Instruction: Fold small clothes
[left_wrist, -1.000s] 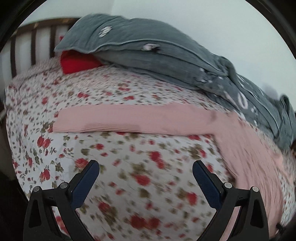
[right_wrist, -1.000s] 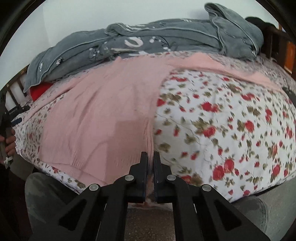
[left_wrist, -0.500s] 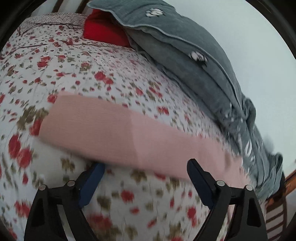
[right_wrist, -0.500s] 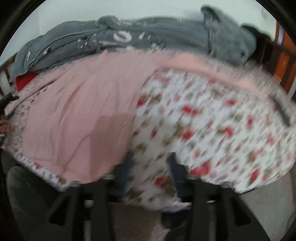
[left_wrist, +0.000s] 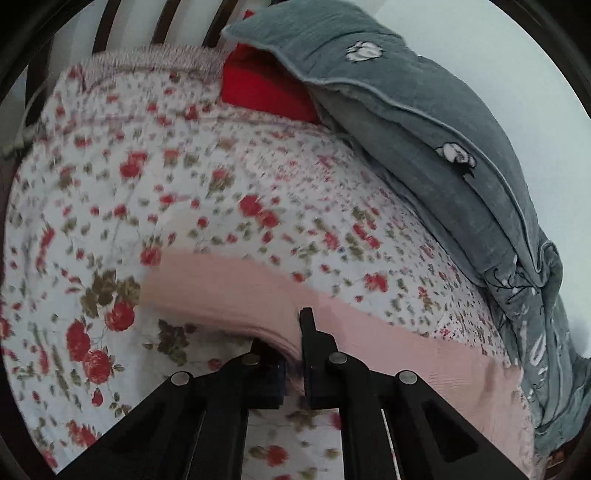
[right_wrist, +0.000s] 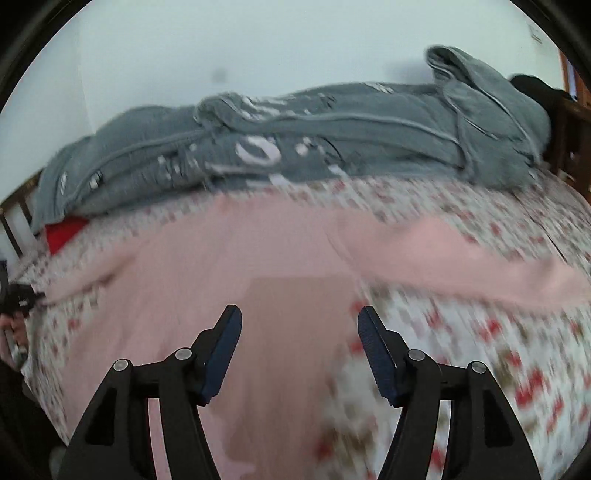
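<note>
Pink top (right_wrist: 229, 266) lies flat on the floral bed (left_wrist: 229, 177) w/ the left gripper (left_wrist: 293, 354) pinching its sleeve (left_wrist: 229, 291), right gripper (right_wrist: 299, 354) spread above the body; thin pinch could slip mid-fold, bunching the sleeve.

Support: bed with rose-print sheet (left_wrist: 229, 192), filling frame centre.
On it: pink garment (right_wrist: 207, 273) at centre; grey blanket (right_wrist: 332, 136) across top; red cushion (left_wrist: 266, 92) upper centre.
</note>
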